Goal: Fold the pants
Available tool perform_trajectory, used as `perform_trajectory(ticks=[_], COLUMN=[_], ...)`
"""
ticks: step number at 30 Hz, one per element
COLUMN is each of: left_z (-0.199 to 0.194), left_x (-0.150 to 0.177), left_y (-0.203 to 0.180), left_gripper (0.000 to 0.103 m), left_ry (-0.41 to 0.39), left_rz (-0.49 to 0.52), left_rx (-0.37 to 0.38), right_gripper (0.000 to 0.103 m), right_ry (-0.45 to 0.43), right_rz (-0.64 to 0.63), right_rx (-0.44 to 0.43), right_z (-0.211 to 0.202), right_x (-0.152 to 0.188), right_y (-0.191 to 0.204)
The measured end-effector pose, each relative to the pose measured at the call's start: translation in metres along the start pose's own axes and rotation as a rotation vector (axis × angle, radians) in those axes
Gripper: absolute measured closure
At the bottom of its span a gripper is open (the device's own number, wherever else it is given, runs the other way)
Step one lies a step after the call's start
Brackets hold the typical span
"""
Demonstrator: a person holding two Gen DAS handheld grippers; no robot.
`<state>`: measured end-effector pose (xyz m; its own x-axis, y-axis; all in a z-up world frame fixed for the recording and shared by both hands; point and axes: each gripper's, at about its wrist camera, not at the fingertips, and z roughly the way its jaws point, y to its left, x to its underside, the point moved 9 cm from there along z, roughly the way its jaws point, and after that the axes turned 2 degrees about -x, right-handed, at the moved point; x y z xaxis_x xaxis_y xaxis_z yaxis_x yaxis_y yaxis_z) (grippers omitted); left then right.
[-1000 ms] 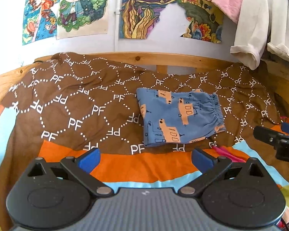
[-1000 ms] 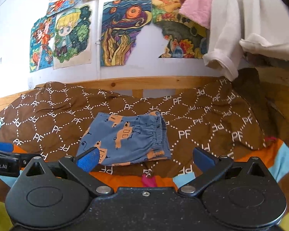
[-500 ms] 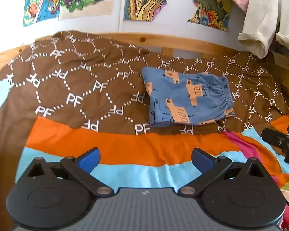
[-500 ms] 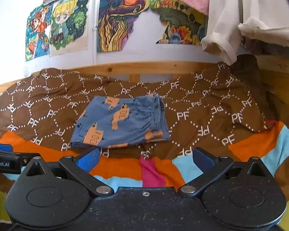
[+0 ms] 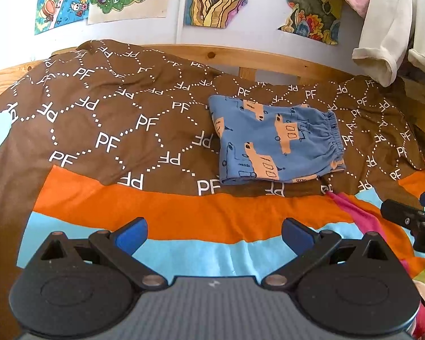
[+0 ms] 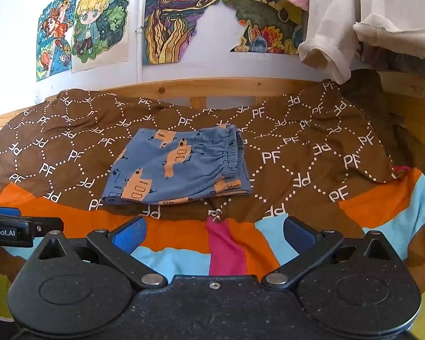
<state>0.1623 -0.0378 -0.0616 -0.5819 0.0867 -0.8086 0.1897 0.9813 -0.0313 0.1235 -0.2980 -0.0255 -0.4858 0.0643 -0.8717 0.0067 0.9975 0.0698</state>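
The pants (image 5: 274, 144) (blue, printed with orange vehicles) are seen folded into a compact rectangle on the brown "PF"-patterned blanket (image 5: 104, 119), elastic waistband turned toward the right. Both tools are held back over the striped sheet (image 5: 201, 218), well apart from the garment — the left gripper (image 5: 214, 233) and the right gripper (image 6: 214, 233) are each spread wide, nothing gripped.

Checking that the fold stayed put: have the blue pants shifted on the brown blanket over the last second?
No. The blue pants lie on the same PF marks of the brown blanket, below the same headboard post; only the cameras moved.
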Motion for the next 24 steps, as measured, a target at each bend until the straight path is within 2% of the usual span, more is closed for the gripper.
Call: perform_trajectory(ticks=[24], left_z=[-0.0004], left_x=[0.0006], left_y=[-0.0027], left_gripper=[0.0], left_ry=[0.003], left_rz=[0.008], left_rx=[0.003], right_gripper=[0.001], right_ry=[0.021], right_rz=[-0.006], right_rx=[-0.003], right_z=[0.0017], right_x=[0.0037], right_y=[0.0002])
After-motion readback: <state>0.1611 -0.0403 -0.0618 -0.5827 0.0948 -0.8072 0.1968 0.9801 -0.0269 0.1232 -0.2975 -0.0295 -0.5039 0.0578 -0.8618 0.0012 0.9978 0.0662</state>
